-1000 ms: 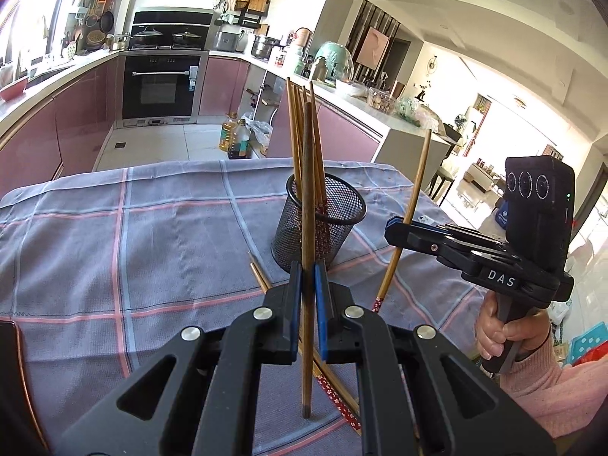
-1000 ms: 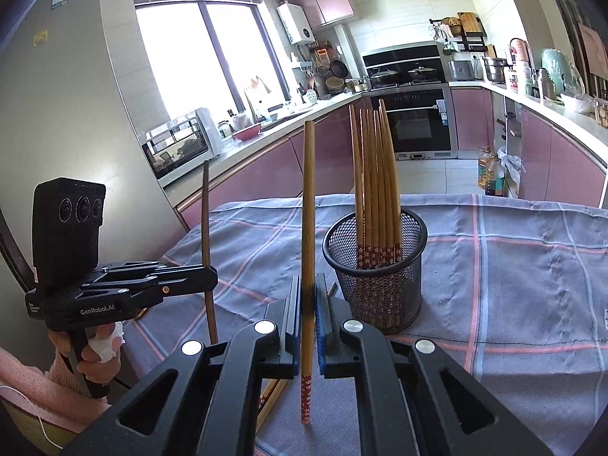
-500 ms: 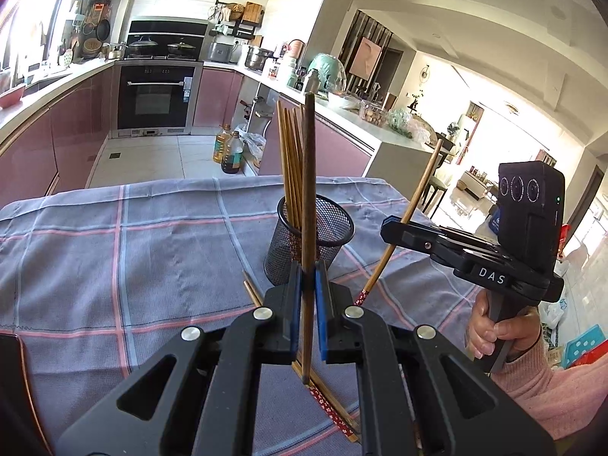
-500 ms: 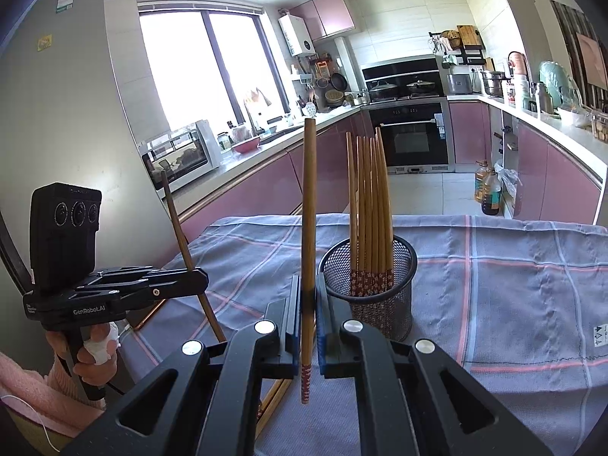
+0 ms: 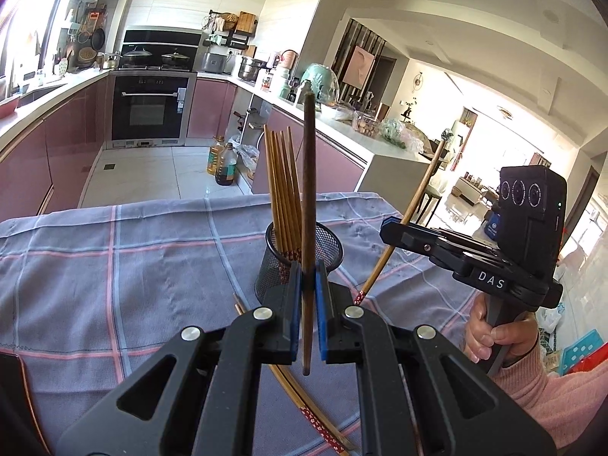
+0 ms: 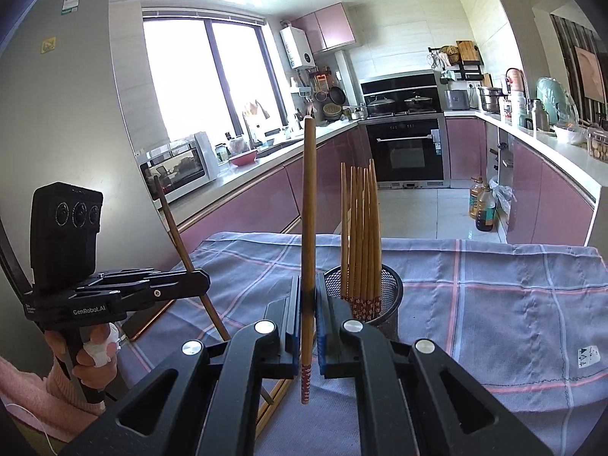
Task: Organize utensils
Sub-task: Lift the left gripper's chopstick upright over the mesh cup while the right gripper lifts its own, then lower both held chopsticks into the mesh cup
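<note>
A black mesh cup (image 5: 302, 254) (image 6: 383, 304) stands on the checked cloth with several wooden chopsticks (image 5: 281, 174) (image 6: 361, 228) upright in it. My left gripper (image 5: 307, 311) is shut on one dark chopstick (image 5: 308, 190), held upright just in front of the cup. My right gripper (image 6: 308, 319) is shut on another chopstick (image 6: 308, 205), also upright, its red patterned end pointing down, just left of the cup. Each gripper shows in the other's view, the right gripper (image 5: 395, 230) at the right and the left gripper (image 6: 199, 279) at the left. A loose pair of chopsticks (image 5: 304, 406) lies on the cloth below.
The grey-blue checked cloth (image 5: 114, 266) (image 6: 494, 296) covers the table. Hands in pink sleeves (image 5: 547, 391) (image 6: 26, 391) hold the grippers' handles. Behind are pink kitchen cabinets, an oven (image 5: 150, 110) and oil bottles (image 5: 224, 163) on the floor.
Both grippers have risen with their chopsticks, whose lower ends now hang higher above the cloth. The cup looks lower and farther in both views. Both grips are unchanged.
</note>
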Demonstrator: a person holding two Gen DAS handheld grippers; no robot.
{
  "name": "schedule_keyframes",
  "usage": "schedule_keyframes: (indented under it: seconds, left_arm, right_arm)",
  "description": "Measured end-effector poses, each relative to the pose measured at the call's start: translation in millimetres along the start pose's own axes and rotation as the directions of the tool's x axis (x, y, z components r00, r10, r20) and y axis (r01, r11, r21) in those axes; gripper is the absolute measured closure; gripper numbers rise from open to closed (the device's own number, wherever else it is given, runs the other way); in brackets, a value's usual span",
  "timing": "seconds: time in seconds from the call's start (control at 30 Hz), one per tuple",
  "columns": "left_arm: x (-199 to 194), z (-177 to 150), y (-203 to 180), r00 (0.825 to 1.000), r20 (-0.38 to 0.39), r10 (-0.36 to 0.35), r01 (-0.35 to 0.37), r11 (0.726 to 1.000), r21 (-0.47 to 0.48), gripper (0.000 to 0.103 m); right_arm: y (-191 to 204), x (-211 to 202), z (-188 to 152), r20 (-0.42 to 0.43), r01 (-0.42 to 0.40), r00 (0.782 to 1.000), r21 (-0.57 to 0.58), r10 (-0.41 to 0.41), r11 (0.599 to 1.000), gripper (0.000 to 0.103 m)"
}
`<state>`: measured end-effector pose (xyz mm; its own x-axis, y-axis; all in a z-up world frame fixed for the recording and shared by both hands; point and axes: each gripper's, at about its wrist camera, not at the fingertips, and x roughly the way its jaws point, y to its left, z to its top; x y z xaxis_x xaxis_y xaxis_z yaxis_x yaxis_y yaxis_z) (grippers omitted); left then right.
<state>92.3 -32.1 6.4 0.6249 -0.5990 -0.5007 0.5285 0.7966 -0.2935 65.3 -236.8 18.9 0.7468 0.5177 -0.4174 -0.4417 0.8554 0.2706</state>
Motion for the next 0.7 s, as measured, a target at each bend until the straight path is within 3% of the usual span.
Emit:
schedule_keyframes:
  seconds: [0.7]
  left_arm:
    - [1.0,27.0,-8.3,0.999,0.047,-0.013,0.012,0.999,0.032,0.095]
  right_arm:
    - [-0.3,-4.2,21.8,0.046,0.016,0.999,-0.040,-0.014,0.999,0.097]
